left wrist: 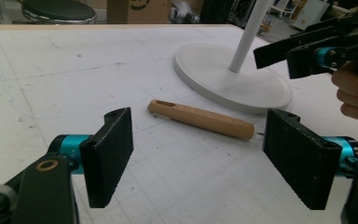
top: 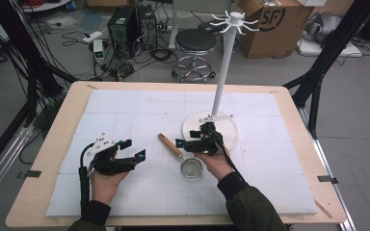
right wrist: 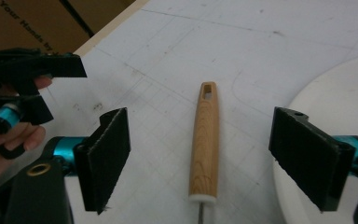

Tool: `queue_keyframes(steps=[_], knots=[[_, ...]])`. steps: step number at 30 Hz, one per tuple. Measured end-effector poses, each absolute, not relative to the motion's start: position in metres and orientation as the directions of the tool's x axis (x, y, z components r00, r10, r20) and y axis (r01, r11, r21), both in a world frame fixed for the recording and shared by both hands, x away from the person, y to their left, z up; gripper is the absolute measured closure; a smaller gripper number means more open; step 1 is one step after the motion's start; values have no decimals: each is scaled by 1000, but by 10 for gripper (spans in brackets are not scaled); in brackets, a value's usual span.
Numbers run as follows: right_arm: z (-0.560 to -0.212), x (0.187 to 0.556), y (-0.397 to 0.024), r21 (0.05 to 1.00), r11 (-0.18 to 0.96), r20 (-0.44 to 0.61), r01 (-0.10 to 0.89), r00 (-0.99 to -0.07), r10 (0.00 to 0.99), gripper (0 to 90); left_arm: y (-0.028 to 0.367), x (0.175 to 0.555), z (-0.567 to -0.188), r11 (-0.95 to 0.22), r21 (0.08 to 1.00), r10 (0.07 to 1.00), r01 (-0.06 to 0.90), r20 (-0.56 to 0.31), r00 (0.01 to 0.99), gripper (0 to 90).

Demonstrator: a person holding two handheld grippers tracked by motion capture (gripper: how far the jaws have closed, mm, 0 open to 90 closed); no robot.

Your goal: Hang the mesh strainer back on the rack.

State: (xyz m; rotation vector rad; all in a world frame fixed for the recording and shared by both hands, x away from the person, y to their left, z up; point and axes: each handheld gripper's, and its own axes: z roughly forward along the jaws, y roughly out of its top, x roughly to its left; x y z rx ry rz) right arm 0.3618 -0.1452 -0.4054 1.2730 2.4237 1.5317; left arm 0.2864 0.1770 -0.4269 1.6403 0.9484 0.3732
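A small metal mesh strainer (top: 191, 169) with a wooden handle (top: 170, 145) lies on the white mat, just left of a white hook stand (top: 225, 57) on a round base (top: 229, 129). My right gripper (top: 183, 146) hovers open over the handle's strainer end. In the right gripper view the handle (right wrist: 205, 140) lies straight between the open jaws of that gripper (right wrist: 200, 161), with nothing touching it. My left gripper (top: 132, 149) is open to the left of the handle. Its own view has the handle (left wrist: 200, 119) beyond the wide-open left gripper (left wrist: 203, 156), apart from it.
The stand's base (left wrist: 233, 77) and pole (left wrist: 251, 32) rise behind the handle. The white mat (top: 125, 110) lies on a wooden table (top: 58, 130). On the floor beyond are a stool (top: 195, 43), a cardboard box (top: 274, 24), computer cases and cables.
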Motion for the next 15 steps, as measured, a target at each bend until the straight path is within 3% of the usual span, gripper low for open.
queue_keyframes(steps=[9, 12, 15], knots=[[-429, 373, -134, 661, 249, 423, 708, -626, 655, 265, 176, 286, -426, -44, 927, 749, 373, -216, 627, 251], [-433, 378, -128, 631, 283, 423, 723, -626, 655, 336, 176, 285, -426, -40, 928, 747, 372, -219, 628, 251], [-433, 380, -119, 580, 339, 400, 740, -622, 673, 324, 176, 286, -426, -49, 926, 746, 374, -215, 630, 252]])
